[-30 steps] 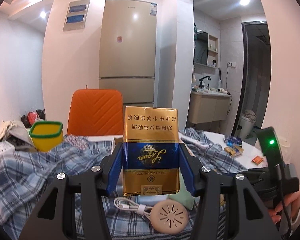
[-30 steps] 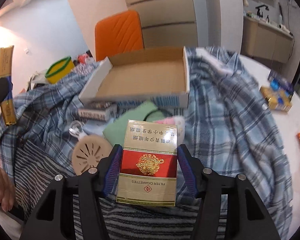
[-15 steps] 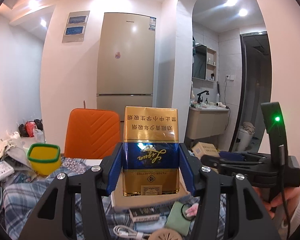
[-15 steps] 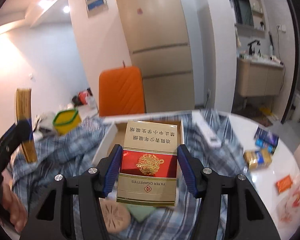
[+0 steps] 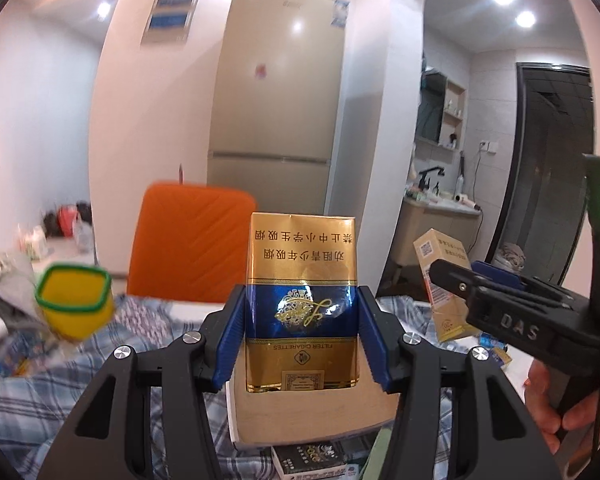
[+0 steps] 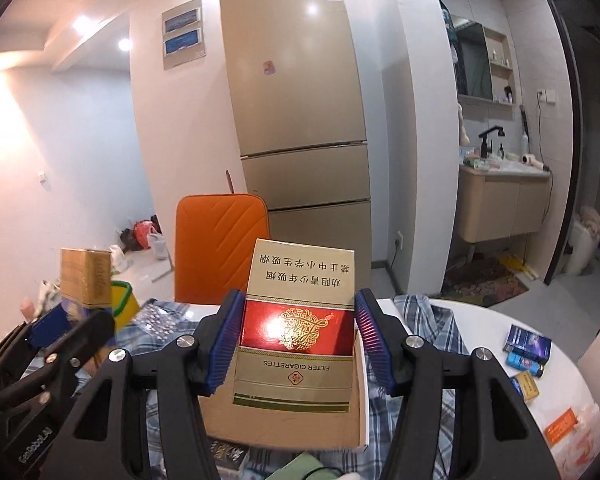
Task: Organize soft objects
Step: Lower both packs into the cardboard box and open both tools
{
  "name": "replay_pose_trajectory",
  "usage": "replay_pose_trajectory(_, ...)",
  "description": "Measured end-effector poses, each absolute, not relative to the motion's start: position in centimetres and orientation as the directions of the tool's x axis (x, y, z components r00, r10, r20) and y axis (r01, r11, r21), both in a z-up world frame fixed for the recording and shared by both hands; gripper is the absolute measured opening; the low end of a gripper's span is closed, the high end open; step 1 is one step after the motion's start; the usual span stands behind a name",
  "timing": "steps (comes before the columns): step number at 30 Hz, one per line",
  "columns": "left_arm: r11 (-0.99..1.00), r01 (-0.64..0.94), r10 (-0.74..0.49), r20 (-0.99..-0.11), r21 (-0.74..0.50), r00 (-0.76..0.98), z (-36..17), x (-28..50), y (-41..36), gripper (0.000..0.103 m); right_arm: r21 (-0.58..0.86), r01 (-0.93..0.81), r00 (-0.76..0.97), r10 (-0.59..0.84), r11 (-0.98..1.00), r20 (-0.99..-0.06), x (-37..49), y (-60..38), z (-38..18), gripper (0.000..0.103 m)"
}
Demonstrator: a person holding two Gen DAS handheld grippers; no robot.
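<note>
Gold-and-blue cigarette pack [image 5: 303, 308], upside down w/ gold top, is pinched upright in left gripper [image 5: 302, 336]. Red-and-cream pack [image 6: 298, 334], also inverted, is clamped in right gripper [image 6: 296, 344]. Both hang over open cardboard box [image 6: 284, 420] on plaid cloth [image 6: 432, 320]. Orange chair [image 5: 188, 256] and fridge [image 6: 300, 120] stand far; yellow tub [image 5: 74, 304] far left.

Two claws [image 5: 302, 336] [image 6: 296, 340], two held cigarette packs [image 5: 302, 304] [image 6: 298, 332], one cardboard box [image 6: 284, 420], one orange chair [image 6: 220, 244], one fridge [image 6: 296, 100].
</note>
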State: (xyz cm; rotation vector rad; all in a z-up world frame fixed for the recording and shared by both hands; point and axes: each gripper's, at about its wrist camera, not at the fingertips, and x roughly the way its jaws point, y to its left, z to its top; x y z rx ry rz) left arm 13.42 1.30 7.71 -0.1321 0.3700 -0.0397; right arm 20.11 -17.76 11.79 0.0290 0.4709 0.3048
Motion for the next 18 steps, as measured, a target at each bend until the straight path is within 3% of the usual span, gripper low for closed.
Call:
replay_pose_trajectory(11, 0.985, 0.040, -0.119, -0.504, -0.165, 0.855, 2.6, 16.4, 1.6, 0.052, 0.045, -0.280, 0.764, 0.251, 0.959, -0.595, 23.9, -15.1, 3.6, 0.059)
replay_pose_trajectory(18, 0.992, 0.017, -0.082, -0.556, -0.121, 0.827, 0.8, 17.5, 1.2, 0.052, 0.029, -0.273, 0.718, 0.223, 0.962, -0.659, 25.6, -15.3, 0.1, 0.059)
